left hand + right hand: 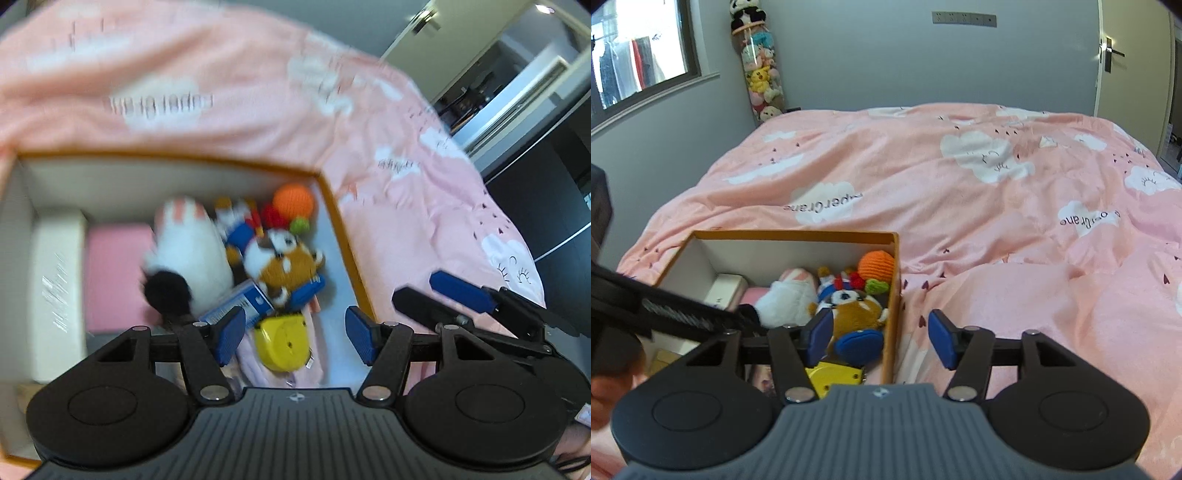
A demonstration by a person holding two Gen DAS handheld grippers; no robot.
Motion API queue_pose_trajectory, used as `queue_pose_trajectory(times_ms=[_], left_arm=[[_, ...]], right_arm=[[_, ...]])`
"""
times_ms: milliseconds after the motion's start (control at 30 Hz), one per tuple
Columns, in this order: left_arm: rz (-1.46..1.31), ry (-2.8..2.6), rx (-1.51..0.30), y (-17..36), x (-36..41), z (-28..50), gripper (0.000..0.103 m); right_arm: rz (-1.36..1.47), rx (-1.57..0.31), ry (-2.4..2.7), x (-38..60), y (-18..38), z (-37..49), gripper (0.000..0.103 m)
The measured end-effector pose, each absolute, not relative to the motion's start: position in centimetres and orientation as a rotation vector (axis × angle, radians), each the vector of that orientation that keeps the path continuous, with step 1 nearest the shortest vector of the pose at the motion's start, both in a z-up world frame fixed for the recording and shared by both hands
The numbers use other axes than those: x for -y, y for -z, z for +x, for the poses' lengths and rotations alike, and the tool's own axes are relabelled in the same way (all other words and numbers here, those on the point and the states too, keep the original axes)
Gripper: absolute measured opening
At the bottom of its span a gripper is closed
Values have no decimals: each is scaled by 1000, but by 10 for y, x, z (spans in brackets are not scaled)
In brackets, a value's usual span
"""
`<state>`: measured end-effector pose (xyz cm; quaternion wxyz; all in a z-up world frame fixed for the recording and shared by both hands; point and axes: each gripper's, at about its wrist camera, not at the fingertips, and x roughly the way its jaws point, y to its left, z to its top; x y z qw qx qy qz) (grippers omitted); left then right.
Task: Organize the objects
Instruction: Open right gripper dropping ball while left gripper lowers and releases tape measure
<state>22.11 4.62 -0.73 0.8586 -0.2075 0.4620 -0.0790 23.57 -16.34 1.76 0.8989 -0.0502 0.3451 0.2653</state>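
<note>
An orange-rimmed cardboard box (166,157) with white inner walls sits on the pink bedspread (406,229). It holds a white plush with a black tail (188,254), a brown and white plush (284,262), an orange knitted ball (293,201), a blue and white carton (240,302) and a yellow round object (282,343). My left gripper (295,336) hovers open above the box's near right corner, with nothing between its pads. My right gripper (882,338) is open too, and the right wall of the box (794,233) stands between its fingers without touching them. The same gripper shows in the left wrist view as the right gripper (461,295).
The pink bedspread (997,184) with white clouds fills the area right of and behind the box. A white carton (55,288) and a pink item (118,273) lie in the box's left part. A hand (605,398) holds the left gripper. A door (1126,74) stands far right, a column of plush toys (761,74) in the corner.
</note>
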Motion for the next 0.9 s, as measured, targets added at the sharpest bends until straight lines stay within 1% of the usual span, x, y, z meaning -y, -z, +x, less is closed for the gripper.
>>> queue_pose_trajectory(times_ms=[167, 233, 300, 433, 500, 600, 733, 900], left_arm=[[-329, 64, -822, -29, -50, 191, 72], [-280, 7, -755, -41, -51, 178, 75], [-216, -44, -681, -53, -54, 161, 84], [-121, -148, -588, -67, -55, 136, 89], [-79, -203, -554, -71, -54, 125, 93], [-10, -277, -512, -69, -52, 111, 94], [25, -327, -527, -54, -48, 103, 94], [-54, -318, -624, -28, -53, 98, 94]], right_arm=[[-56, -697, -587, 164, -35, 213, 73], [-49, -676, -603, 160, -43, 202, 78], [-54, -652, -617, 155, -51, 191, 80], [-47, -595, -644, 145, -65, 170, 88], [-36, -568, -651, 141, -71, 161, 90], [-31, -529, -649, 136, -75, 148, 96], [-38, -497, -638, 130, -68, 136, 100], [-87, -527, -595, 119, -51, 129, 102]])
